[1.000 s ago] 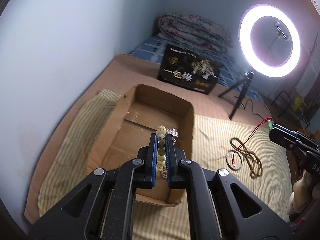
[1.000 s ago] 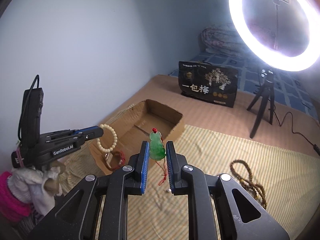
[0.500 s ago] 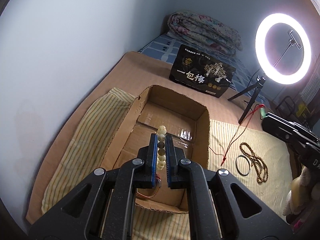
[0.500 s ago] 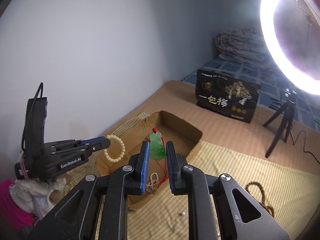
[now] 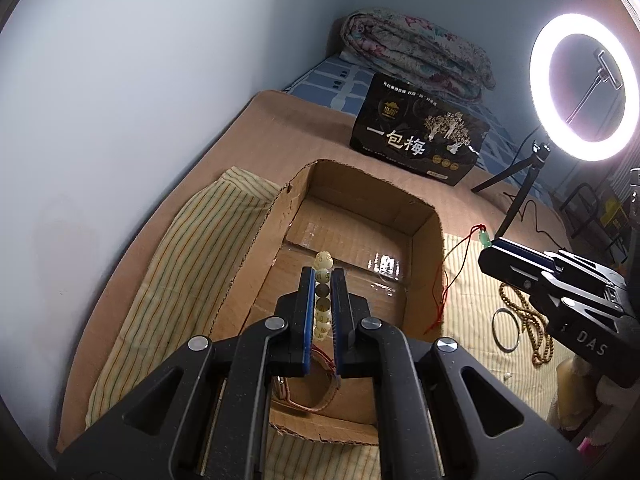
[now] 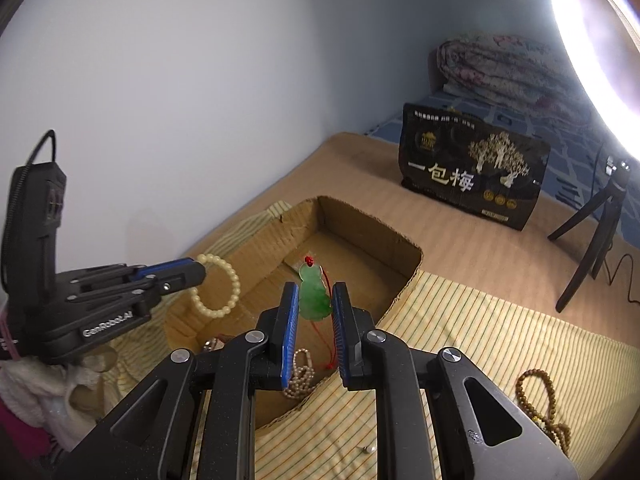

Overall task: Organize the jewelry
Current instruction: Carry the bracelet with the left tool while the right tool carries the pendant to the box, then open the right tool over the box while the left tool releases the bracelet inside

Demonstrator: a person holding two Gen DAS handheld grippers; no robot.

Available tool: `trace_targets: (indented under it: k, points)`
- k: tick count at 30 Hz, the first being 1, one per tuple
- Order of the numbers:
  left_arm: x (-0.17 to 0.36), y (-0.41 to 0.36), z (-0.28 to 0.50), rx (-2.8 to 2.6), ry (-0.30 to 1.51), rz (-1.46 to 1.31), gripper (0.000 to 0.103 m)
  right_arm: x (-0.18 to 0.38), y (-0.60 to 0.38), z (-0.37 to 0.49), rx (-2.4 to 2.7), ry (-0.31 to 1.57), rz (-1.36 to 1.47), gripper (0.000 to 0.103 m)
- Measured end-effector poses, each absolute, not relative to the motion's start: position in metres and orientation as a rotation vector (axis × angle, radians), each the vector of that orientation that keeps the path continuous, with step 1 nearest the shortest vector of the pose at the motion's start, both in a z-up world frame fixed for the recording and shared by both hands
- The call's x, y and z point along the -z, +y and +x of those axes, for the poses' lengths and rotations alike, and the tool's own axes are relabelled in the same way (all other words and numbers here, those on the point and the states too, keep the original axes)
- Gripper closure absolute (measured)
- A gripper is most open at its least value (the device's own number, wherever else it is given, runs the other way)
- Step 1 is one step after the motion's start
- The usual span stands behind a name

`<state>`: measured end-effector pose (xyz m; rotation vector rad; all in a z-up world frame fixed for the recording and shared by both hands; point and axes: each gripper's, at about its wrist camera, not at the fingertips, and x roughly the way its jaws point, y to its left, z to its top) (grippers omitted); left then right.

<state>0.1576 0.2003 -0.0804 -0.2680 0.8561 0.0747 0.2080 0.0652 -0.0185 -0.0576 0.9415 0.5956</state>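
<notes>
My left gripper [image 5: 322,276] is shut on a cream bead bracelet [image 5: 322,266] and holds it above the open cardboard box [image 5: 428,220]. The bracelet also hangs as a ring from the left gripper in the right wrist view [image 6: 224,292]. My right gripper [image 6: 315,292] is shut on a green jade pendant [image 6: 314,294] with a red cord, above the box's right side [image 6: 400,240]. The pendant shows at the right gripper's tip in the left wrist view [image 5: 485,239]. A pearl chain [image 6: 301,376] and a strap [image 5: 320,404] lie inside the box.
A brown bead necklace [image 5: 536,320] and a metal bangle [image 5: 505,328] lie on the striped cloth [image 5: 472,264] right of the box. A black gift box [image 5: 416,136], a ring light on a tripod [image 5: 580,88] and a folded quilt [image 5: 416,48] stand behind.
Both grippers have moved left over the box, each still holding its piece. The right gripper with the pendant has come closer to the box's right wall.
</notes>
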Motion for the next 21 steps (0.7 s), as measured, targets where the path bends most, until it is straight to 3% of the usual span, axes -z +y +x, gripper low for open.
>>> trace_targets:
  k: [21]
  points:
    - [0.087, 0.200, 0.164, -0.105, 0.862, -0.221, 0.097, 0.055, 0.070, 0.225, -0.571, 1.002, -0.049, 0.087]
